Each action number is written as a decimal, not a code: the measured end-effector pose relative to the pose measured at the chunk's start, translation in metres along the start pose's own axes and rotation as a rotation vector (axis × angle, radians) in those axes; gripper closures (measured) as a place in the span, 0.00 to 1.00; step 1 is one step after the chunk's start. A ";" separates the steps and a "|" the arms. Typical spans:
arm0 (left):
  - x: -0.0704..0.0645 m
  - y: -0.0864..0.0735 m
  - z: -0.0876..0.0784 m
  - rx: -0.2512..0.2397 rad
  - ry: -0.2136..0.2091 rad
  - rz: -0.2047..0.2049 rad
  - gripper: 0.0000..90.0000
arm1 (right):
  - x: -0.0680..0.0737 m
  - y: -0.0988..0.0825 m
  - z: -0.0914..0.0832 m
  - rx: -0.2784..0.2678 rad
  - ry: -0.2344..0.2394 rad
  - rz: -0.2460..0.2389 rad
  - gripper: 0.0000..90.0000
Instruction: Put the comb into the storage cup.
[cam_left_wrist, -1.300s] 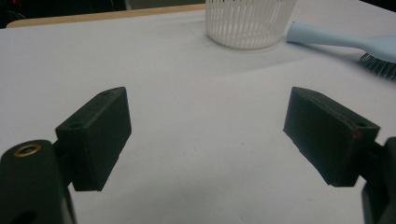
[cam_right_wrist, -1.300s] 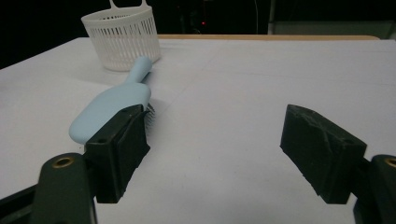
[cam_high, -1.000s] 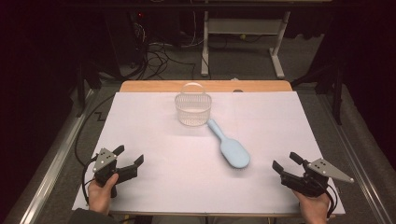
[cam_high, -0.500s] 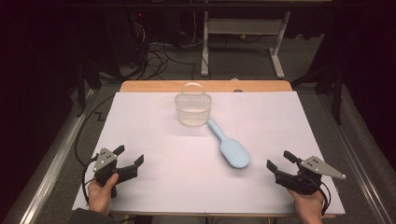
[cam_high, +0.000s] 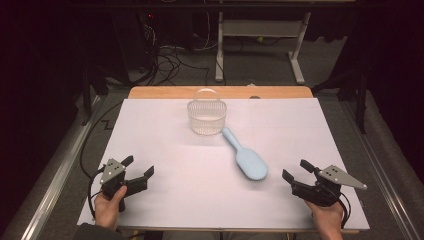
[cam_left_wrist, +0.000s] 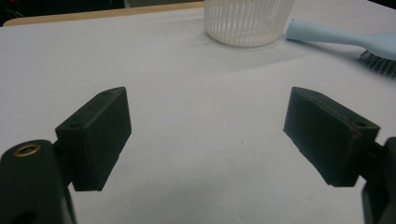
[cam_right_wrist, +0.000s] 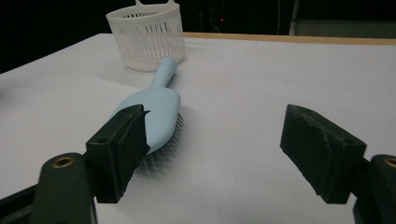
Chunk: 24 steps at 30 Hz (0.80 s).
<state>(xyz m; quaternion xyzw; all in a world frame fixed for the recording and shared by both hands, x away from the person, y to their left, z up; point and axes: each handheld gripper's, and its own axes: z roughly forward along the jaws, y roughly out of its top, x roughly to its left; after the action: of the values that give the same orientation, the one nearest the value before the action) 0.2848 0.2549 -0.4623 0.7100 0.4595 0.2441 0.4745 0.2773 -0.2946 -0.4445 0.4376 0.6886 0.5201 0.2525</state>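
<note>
In the high view a pale blue hairbrush (cam_high: 246, 158) lies bristles-down on the white surface (cam_high: 165, 145), its handle tip just beside the white basket (cam_high: 206, 117), while the left tool (cam_high: 136, 173) and right tool (cam_high: 296, 170) sit nearer the person than the basket, both wide open and empty. The left gripper view shows open jaws over bare surface, basket (cam_left_wrist: 246, 21) and brush (cam_left_wrist: 336, 38) beyond. In the right gripper view the brush (cam_right_wrist: 152, 112) lies just ahead of the spread jaws; it looks light, rigid and smooth-backed, so the narrow handle is probably the surest place to grip.

Pale blue hairbrush (cam_high: 246, 159) — white slatted basket (cam_high: 206, 116) — on a white sheet (cam_high: 175, 150); black gripper fingers (cam_left_wrist: 95, 137).
</note>
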 end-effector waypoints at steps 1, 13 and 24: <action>0.000 0.000 0.000 0.000 0.000 0.000 0.18 | 0.000 0.000 0.000 0.001 0.004 -0.001 0.26; 0.000 0.000 0.000 0.007 0.003 0.005 0.18 | 0.006 0.005 0.008 -0.002 0.023 -0.007 0.27; -0.001 0.000 0.000 0.008 0.001 0.007 0.18 | 0.011 0.008 0.017 0.001 0.044 -0.017 0.27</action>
<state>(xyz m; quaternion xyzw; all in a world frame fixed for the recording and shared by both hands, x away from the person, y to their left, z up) 0.2848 0.2542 -0.4625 0.7133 0.4583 0.2444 0.4704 0.2882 -0.2758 -0.4413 0.4205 0.6980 0.5271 0.2412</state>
